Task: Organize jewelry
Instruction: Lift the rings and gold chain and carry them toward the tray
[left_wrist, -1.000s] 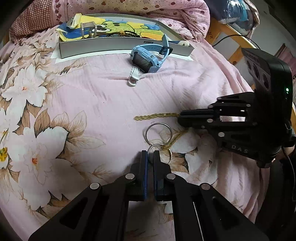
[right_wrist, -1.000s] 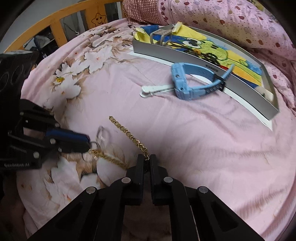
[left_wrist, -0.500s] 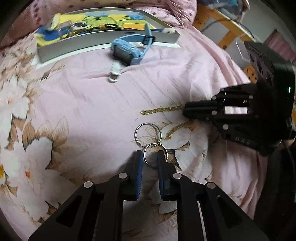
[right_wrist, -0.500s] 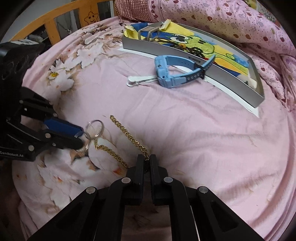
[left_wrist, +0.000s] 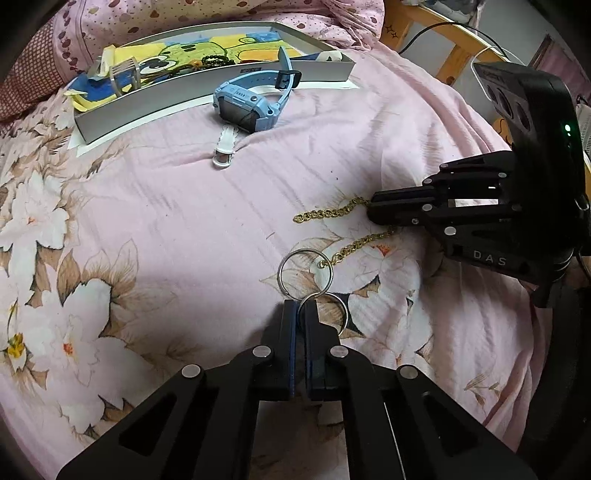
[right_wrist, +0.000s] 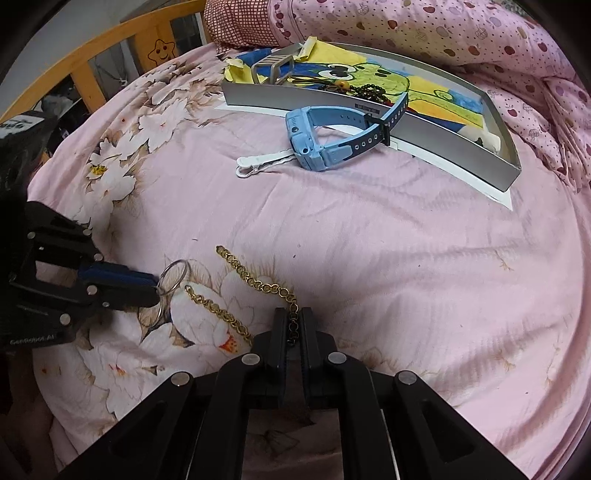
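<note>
Pink floral bedsheet (left_wrist: 177, 206) underneath; dotted pink quilt (right_wrist: 461, 33) behind; wooden bed rail (right_wrist: 92, 59) at edge.

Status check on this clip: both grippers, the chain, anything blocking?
Left gripper shut on key ring. Right gripper shut on gold chain, its loose end still on bedspread. Watch sits before tray, off to the side.

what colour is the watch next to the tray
Light blue, with a darker blue strap end; the watch shows best in the right wrist view.

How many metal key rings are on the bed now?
2, linked. One ring lies flat beside the gold chain; the other ring is pinched in the left claw.
</note>
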